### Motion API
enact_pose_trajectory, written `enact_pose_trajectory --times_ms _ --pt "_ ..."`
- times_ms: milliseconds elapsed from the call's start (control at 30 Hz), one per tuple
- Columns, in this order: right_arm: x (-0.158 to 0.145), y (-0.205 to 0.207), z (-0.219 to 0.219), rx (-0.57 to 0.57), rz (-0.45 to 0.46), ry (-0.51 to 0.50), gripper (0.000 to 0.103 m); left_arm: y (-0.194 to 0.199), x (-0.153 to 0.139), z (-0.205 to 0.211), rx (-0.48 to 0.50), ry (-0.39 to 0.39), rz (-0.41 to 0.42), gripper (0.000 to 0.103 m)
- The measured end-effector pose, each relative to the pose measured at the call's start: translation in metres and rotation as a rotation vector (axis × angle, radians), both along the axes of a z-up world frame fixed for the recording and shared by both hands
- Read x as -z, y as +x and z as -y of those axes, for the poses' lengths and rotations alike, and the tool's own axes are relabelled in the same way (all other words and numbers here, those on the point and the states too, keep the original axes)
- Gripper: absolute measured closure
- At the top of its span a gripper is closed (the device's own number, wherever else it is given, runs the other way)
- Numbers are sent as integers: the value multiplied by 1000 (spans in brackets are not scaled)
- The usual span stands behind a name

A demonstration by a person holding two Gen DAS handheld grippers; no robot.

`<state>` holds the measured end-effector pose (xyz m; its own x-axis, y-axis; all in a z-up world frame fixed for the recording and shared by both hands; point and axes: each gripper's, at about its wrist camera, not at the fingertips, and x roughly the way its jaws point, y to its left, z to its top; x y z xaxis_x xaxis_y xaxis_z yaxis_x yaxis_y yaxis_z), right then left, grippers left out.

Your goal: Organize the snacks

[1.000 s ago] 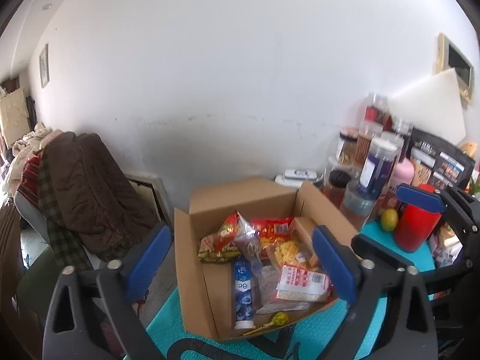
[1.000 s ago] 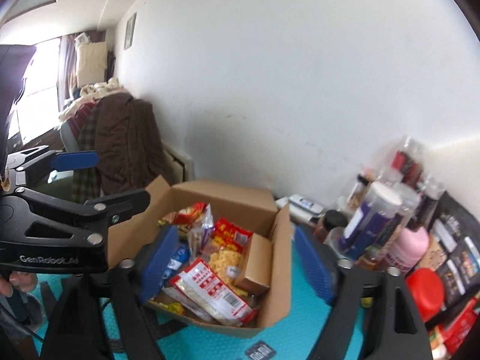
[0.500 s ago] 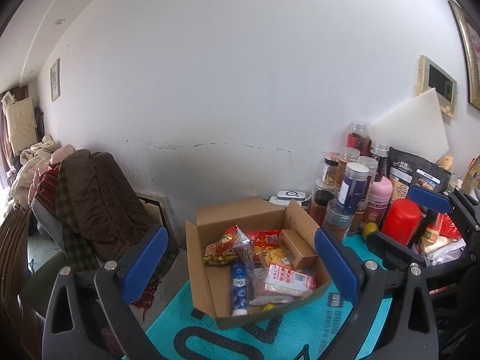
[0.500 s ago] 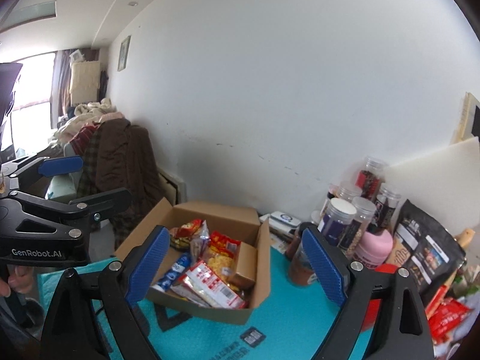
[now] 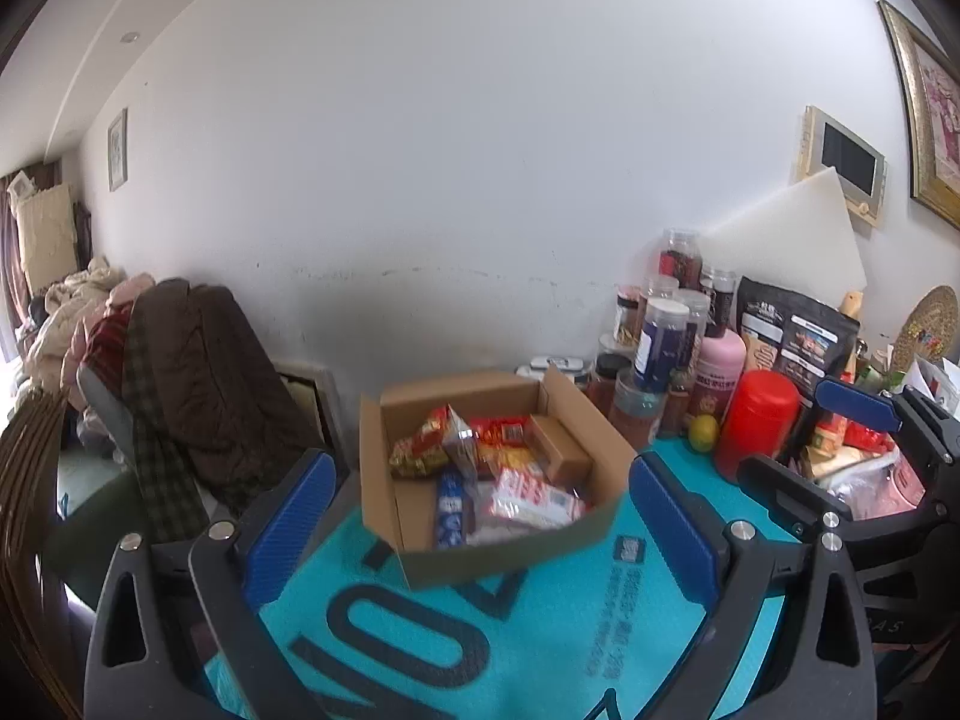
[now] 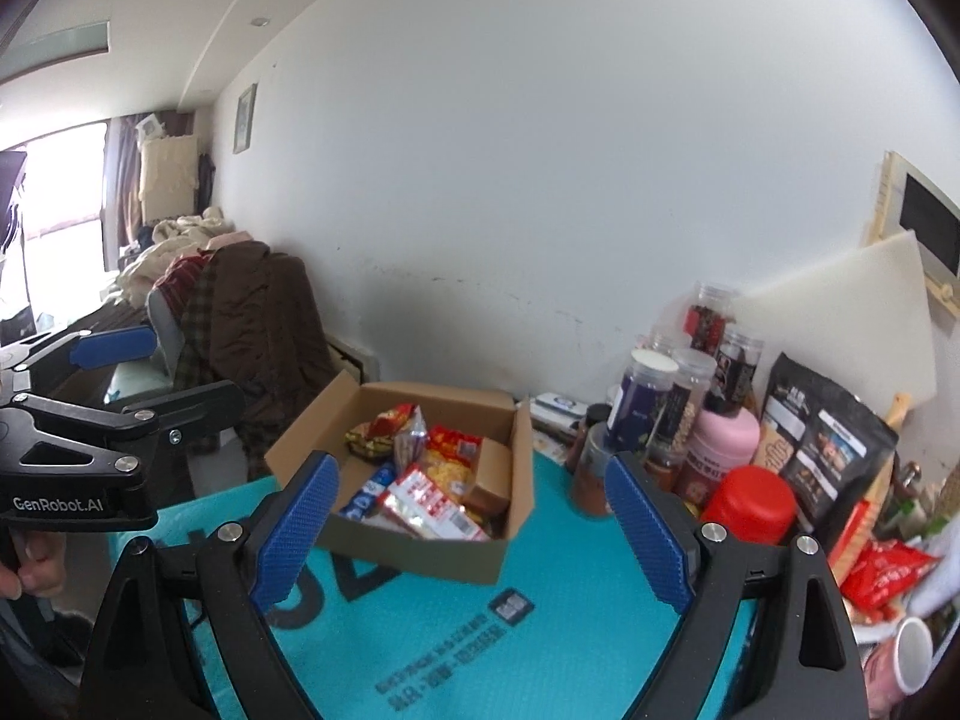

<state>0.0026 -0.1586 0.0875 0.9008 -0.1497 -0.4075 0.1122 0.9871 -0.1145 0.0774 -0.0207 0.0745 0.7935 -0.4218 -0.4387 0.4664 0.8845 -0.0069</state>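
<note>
An open cardboard box (image 5: 510, 561) (image 6: 420, 552) sits on a teal mat (image 5: 540, 630) (image 6: 420, 630). It holds several snack packets: red-and-yellow bags (image 5: 420, 447), a blue packet (image 5: 450, 507), a red-and-white packet (image 6: 429, 501) and a small brown carton (image 5: 561, 447). My left gripper (image 5: 480, 519) hangs open in front of the box, well short of it and holding nothing. My right gripper (image 6: 471, 531) is also open and empty, back from the box's near wall. Each gripper shows at the edge of the other's view.
Right of the box, against the wall, stand clear jars (image 5: 660, 342), a pink bottle (image 6: 720, 444), a red canister (image 5: 759, 420), a black pouch (image 6: 828, 450), a lime (image 5: 703, 432) and a white foam board (image 5: 792, 240). A chair piled with coats (image 5: 192, 360) is at left.
Both grippers have drawn back from the box, which now looks smaller and farther off. More teal mat shows in front. The right jaws stand a little wider.
</note>
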Motion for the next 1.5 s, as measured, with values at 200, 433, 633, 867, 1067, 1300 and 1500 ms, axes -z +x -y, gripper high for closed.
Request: enact_pose_trajectory --times_ms 200,433,633,867,1067,1300,1500 --pt "15 -25 0 -33 -19 12 12 -27 14 0 -26 4 -30 3" --pt "35 -42 2 -82 -51 35 12 -49 30 1 -71 7 -71 3" --pt "39 -48 6 -134 -64 50 12 -60 37 2 -111 8 -76 3" --pt "39 -47 8 -162 -78 92 12 -65 42 -1 -143 6 -88 3" --pt "39 -49 5 -170 -73 79 12 -67 40 -7 -174 6 -82 3" --pt "37 -51 6 -181 -69 98 12 -69 41 -13 -202 7 -83 3" --pt "36 -52 6 -193 -69 106 12 -70 39 -15 -206 5 -80 3"
